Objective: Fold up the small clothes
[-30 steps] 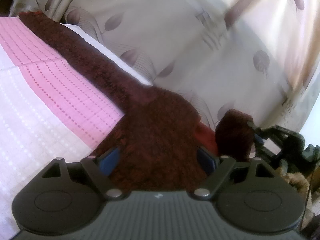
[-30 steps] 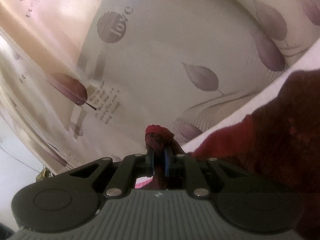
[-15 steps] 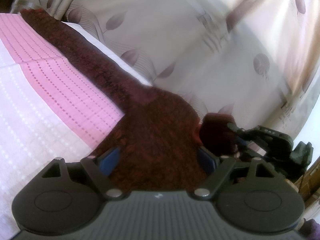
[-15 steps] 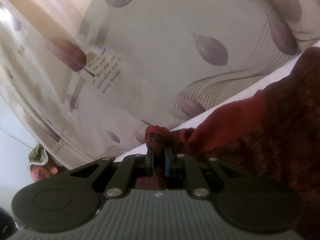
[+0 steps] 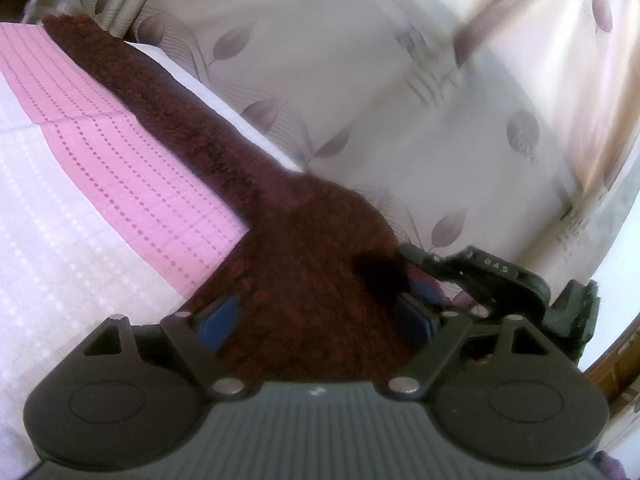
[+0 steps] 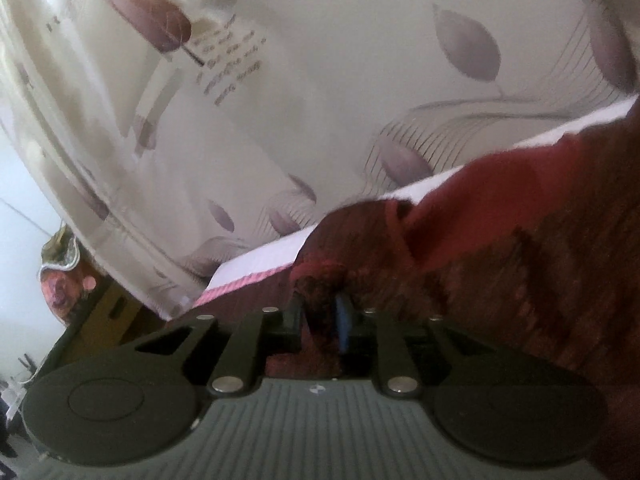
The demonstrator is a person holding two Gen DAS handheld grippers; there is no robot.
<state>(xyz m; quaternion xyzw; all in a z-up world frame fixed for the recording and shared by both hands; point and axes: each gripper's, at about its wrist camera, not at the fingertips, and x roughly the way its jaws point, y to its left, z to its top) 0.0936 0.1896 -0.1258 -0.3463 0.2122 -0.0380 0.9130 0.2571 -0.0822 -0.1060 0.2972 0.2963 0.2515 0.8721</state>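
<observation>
garment fold, one edge carried over

left wrist view: dark maroon fuzzy knitted garment (image 5: pixel 304 280) lies along the far edge of the pink-and-white dotted bedspread (image 5: pixel 100 184), beside the pale leaf-print curtain (image 5: pixel 400 100). left gripper (image 5: pixel 316 320) has its blue-padded fingers (image 5: pixel 218 320) spread wide, cloth between them but not pinched; likely steadying the body. right gripper (image 5: pixel 404 270) enters from the right, holding a dark tuft over the garment.

right wrist view: right gripper clamped tight on a bunched maroon edge, lifted just off the bedspread, apparently to lay it across as a fold.
</observation>
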